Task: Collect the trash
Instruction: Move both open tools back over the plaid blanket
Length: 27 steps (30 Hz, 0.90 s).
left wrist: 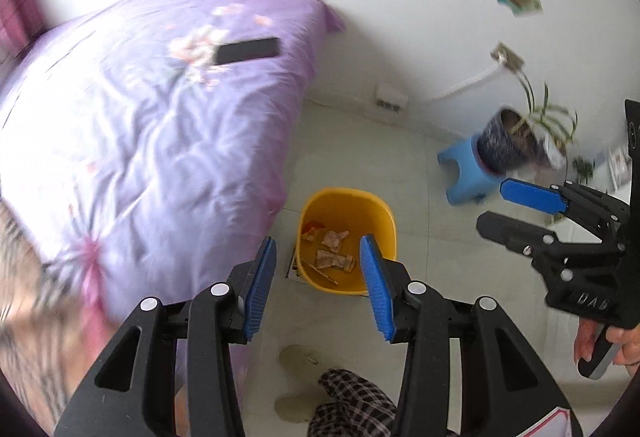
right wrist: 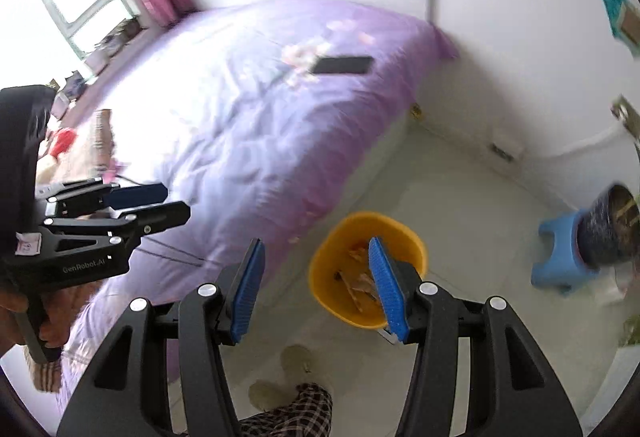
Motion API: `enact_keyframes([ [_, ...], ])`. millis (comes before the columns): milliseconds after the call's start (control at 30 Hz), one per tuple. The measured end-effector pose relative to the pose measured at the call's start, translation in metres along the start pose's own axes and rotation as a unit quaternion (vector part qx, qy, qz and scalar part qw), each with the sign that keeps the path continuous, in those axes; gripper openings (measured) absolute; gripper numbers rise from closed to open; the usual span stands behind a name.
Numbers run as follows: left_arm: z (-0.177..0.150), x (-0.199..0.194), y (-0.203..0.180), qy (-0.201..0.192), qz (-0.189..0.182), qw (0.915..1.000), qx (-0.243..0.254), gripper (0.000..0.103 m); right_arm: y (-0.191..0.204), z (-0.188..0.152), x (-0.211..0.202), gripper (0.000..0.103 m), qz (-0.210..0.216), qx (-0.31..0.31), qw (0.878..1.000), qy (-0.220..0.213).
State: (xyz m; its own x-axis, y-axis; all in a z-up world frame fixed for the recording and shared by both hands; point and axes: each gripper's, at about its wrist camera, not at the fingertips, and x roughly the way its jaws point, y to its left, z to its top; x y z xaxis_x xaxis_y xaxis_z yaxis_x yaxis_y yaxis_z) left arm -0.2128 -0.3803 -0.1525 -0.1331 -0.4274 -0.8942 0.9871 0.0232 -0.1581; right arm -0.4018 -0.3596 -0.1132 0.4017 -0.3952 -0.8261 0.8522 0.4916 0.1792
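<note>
Both tongs hang spread and empty above the yellow bin [left wrist: 347,237], landmark for everything here; left of the bin lies the purple bed [left wrist: 160,125], a dark phone [left wrist: 247,51] on it; left tongs [left wrist: 318,285] frame the bin directly, paper scraps [left wrist: 334,249] already inside; right tongs [right wrist: 316,289] sit just left of it; a blue stool [left wrist: 460,173] stands right.
</note>
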Motion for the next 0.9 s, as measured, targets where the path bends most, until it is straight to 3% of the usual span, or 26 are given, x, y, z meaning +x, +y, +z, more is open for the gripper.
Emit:
enact_keyframes([
  [233,-0.054,-0.071,0.048,-0.030,0.050,0.9946,-0.086,0.045,0.080,0.011,-0.027,0.055,0.063,-0.089,0.994,0.002],
  [467,-0.121,-0.130,0.100,-0.054,0.116,0.9717,-0.198,0.045,0.175,0.013,-0.027,0.055,0.140,-0.187,0.972,0.015],
  [567,-0.152,-0.155,0.125,-0.064,0.148,0.9546,-0.251,0.045,0.218,0.011,-0.026,0.055,0.171,-0.228,0.958,0.020],
  [900,-0.253,-0.209,0.199,-0.081,0.230,0.8820,-0.403,0.046,0.340,0.002,-0.008,0.055,0.250,-0.334,0.908,0.039],
])
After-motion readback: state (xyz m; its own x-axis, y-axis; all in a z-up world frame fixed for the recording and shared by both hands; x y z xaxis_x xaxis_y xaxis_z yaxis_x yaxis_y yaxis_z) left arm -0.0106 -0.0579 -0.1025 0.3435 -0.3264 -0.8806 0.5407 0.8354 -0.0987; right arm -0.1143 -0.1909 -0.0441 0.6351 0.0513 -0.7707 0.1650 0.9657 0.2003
